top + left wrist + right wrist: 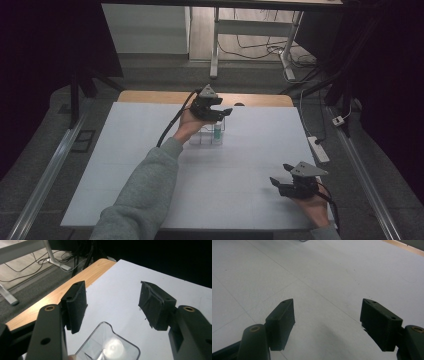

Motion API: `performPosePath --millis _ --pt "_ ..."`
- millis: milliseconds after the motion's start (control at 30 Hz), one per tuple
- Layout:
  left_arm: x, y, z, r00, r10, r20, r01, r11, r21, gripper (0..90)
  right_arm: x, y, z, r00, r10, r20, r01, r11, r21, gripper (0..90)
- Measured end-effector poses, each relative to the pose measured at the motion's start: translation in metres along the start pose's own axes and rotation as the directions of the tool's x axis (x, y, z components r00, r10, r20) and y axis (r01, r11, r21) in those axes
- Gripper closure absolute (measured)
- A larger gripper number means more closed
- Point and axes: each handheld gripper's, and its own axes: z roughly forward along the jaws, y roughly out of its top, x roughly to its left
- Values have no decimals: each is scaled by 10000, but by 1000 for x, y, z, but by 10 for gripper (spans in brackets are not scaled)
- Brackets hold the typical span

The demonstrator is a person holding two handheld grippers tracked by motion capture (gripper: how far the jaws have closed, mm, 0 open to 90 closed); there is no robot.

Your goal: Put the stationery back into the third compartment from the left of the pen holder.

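High view: at centre frame we find the left gripper [216,111], jaws spread, poised above a clear plastic rack [204,137] holding a green-capped tube [217,131]. We judge both light, slick and brittle; grip the tube's cap squarely. At lower right, the right gripper [286,184] rests empty, jaws spread.

Through the left gripper view I saw my left gripper [112,303] with its two black ribbed jaws spread wide and nothing between them. Just below the gap sat a clear plastic container with rounded corners [110,346], a pale round shape blurred inside it. The white table covering [120,285] ran ahead, with the light wooden table edge [75,281] alongside and grey floor with loose cables [32,267] beyond.
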Motion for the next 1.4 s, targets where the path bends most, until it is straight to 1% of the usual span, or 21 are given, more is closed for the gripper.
performPosePath --millis 100,233,300,367,500,567,633,667,700,767,833,867,900,1000,1100,1167,1333,1400 --pt "-2 -2 -3 10000 77 61 -78 9999 108 387 0 0 0 10000 9 -1 -9 10000 -16 280" --pt "-2 -5 -8 9997 11 252 -18 9996 279 391 -1 0 0 10000 3 -5 -3 10000 -21 279" --pt "-2 -7 -13 9997 -62 231 54 9994 345 391 -1 0 1 10000 5 -16 -5 10000 -16 279" --pt "-4 -9 -21 9995 -75 320 66 9995 309 393 -1 0 1 10000 0 -17 0 10000 -24 279" --pt "-8 -15 -35 9995 204 228 -213 9991 377 394 -1 0 1 10000 -19 -44 19 10000 -29 280" --pt "-10 -19 -44 9996 148 253 -158 9990 426 396 -1 0 1 10000 14 -54 -15 10000 -60 280" --pt "-12 -23 -51 9998 190 89 -194 9981 583 400 -1 0 1 10000 -21 -49 21 9999 -102 280" --pt "-13 -25 -55 9998 173 50 -176 9981 587 400 -1 1 1 10000 -2 -58 1 10000 -94 281" --pt "-13 -27 -60 10000 83 33 -85 9985 548 400 -1 1 1 10000 15 -73 -15 10000 -86 281" --pt "-15 -32 -69 9999 79 -91 -73 9980 624 400 -1 1 1 9999 -6 -106 5 9999 -103 282" --pt "-15 -37 -77 9999 -56 -149 65 9982 604 400 -1 1 1 9999 -28 -117 26 9999 -141 282" --pt "-16 -40 -81 9998 -110 -169 119 9982 594 400 -1 1 1 9999 -18 -118 16 9999 -151 282" --pt "-16 -42 -86 9996 -92 -251 107 9982 594 400 -2 1 1 10000 -10 -95 9 9999 -129 282" --pt "-19 -52 -100 9996 -24 -270 38 9985 541 398 -2 1 1 9999 -3 -101 2 9999 -134 282" --pt "-25 -64 -116 9990 129 -423 -101 9977 666 391 -1 1 1 9999 -15 -101 14 9999 -102 282" --pt "-26 -71 -124 9992 8 -403 17 9980 633 389 -1 1 1 10000 2 -91 -3 9999 -122 282" --pt "-31 -96 -145 9980 -223 -592 264 9973 691 383 -1 1 1 9999 -38 -124 36 9999 -118 282" --pt "-33 -106 -154 9973 -383 -622 423 9970 647 381 -1 2 1 9999 25 -116 -27 9999 -140 282"
